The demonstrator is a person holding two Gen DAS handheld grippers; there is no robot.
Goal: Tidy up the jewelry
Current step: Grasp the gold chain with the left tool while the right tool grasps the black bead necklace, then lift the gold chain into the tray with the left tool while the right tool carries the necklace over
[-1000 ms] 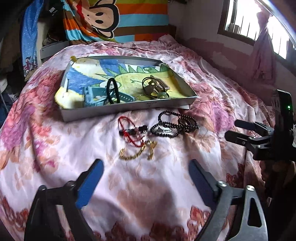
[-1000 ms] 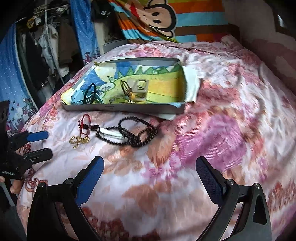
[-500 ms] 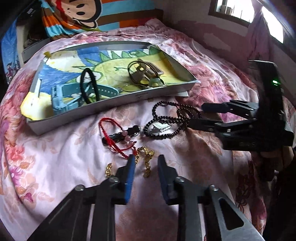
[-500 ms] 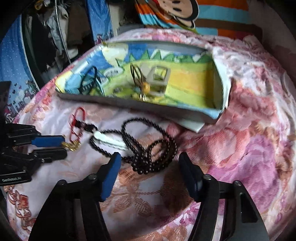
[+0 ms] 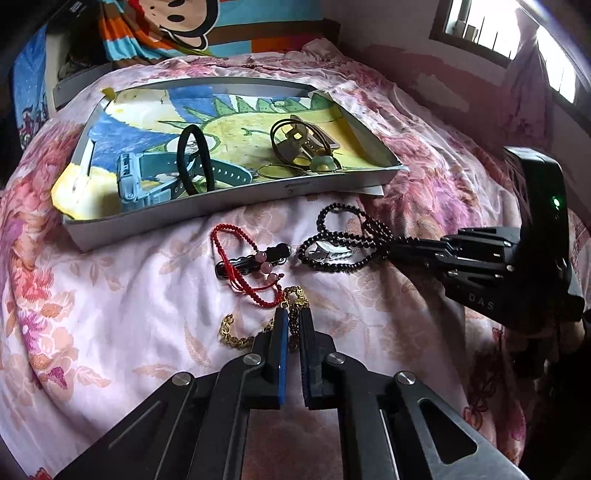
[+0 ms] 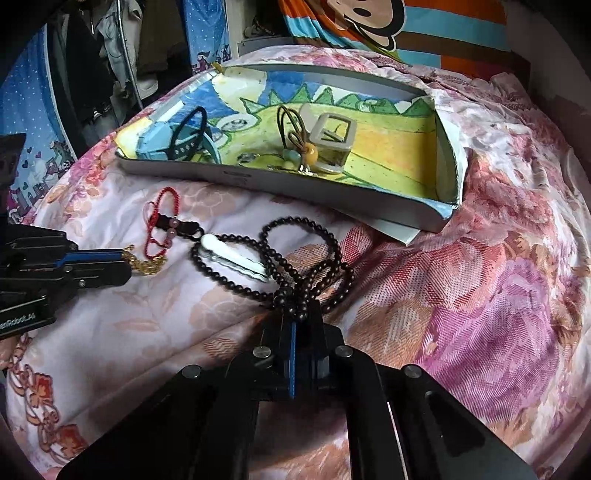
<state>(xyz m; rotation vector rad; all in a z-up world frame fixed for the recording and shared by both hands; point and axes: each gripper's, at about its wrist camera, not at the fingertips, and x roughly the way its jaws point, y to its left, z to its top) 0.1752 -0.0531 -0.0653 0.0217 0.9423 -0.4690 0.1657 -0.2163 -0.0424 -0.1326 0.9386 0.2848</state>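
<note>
Fingers of the left gripper (image 5: 292,314) are pinched close together on the gold chain (image 5: 236,338), which lies on the flowery bedspread (image 5: 110,295) near the camera. Fingers of the right gripper (image 6: 303,314) are pressed tight on a bunch of the black bead necklace (image 6: 295,258), and the rest of the beads loop out on the cover, around a white hair clip (image 6: 236,256). From the left camera, the right gripper's body shows the pale letters "DAS" and a small green light. From the right camera, the left gripper's body shows writing that is cut off at the edge and seems to end in "Robot.AI". Between the two chains lie a red bead bracelet (image 5: 243,266) and a black hair clip (image 5: 255,258), touching each other, and the red one touches the gold chain too. Farther away sits a grey tray (image 5: 221,201) lined with a child's crayon drawing. In the tray are a blue watch (image 5: 147,177), a black hair tie (image 5: 195,162), and a brown hair tie with a green bead (image 5: 321,164) lying over a pale square thing that is hard to make out. At the far end is a striped blanket with a cartoon monkey (image 6: 365,18), its top cut off. Clothes hang in the dark at far left in the right camera's view.
</note>
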